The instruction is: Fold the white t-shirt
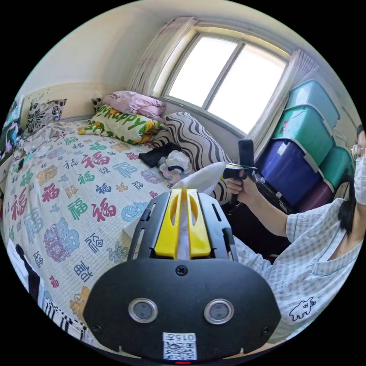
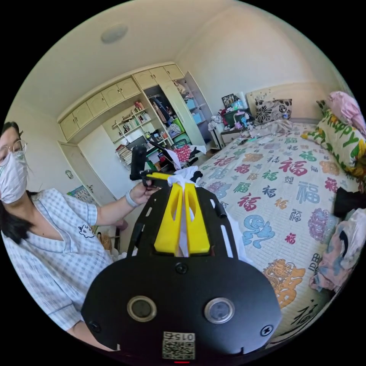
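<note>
Both claws held the white t-shirt (image 1: 202, 179) aloft beside the bed's (image 1: 76, 198) edge. Left gripper view — left claw (image 1: 183, 192) clamped on cloth, the right claw (image 1: 244, 171) gripping its far end. Right gripper view — right claw (image 2: 182, 187) pinched the fabric too.

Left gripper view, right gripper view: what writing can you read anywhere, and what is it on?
"福": repeated in many colours across the bedspread.
"happy": green letters on the yellow-and-white pillow.
Smaller characters on the bedspread: too blurred to read.
Stickers on the storage boxes: too small to read.
Spines of the books on the shelf: too small to read.
</note>
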Action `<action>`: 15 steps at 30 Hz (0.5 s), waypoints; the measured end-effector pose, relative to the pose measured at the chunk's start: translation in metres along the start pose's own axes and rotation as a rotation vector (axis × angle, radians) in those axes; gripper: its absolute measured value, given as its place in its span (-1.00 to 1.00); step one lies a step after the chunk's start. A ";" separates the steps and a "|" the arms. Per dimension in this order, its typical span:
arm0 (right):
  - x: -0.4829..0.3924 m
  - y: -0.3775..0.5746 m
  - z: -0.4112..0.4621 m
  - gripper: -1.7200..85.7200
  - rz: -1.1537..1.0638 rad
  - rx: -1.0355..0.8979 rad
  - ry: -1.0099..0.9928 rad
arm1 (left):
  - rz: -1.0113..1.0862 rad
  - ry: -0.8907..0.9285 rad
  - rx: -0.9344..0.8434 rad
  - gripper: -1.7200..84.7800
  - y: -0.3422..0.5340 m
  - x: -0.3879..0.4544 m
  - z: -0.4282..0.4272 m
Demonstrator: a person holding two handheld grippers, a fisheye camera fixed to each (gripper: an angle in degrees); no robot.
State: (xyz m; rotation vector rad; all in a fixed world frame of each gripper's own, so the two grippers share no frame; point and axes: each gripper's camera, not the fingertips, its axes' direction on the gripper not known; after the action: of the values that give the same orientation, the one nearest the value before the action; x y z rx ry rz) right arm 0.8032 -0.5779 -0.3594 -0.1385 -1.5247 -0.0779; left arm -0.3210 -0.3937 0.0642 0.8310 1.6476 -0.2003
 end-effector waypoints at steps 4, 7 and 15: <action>-0.036 -0.010 -0.028 -0.97 -0.096 0.007 0.045 | -0.092 -0.104 0.000 -0.69 0.059 0.027 0.031; -0.057 -0.013 -0.044 -0.97 -0.125 0.022 0.066 | -0.166 -0.075 -0.007 -0.65 0.099 0.053 0.061; -0.091 -0.002 -0.096 -0.97 -0.164 0.118 0.121 | -0.094 -0.318 -0.044 -0.64 0.142 0.143 0.109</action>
State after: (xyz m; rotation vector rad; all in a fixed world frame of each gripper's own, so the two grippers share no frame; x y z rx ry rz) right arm 0.8941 -0.5966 -0.4538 0.0843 -1.4137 -0.1251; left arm -0.1511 -0.2924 -0.0521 0.6514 1.3870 -0.3426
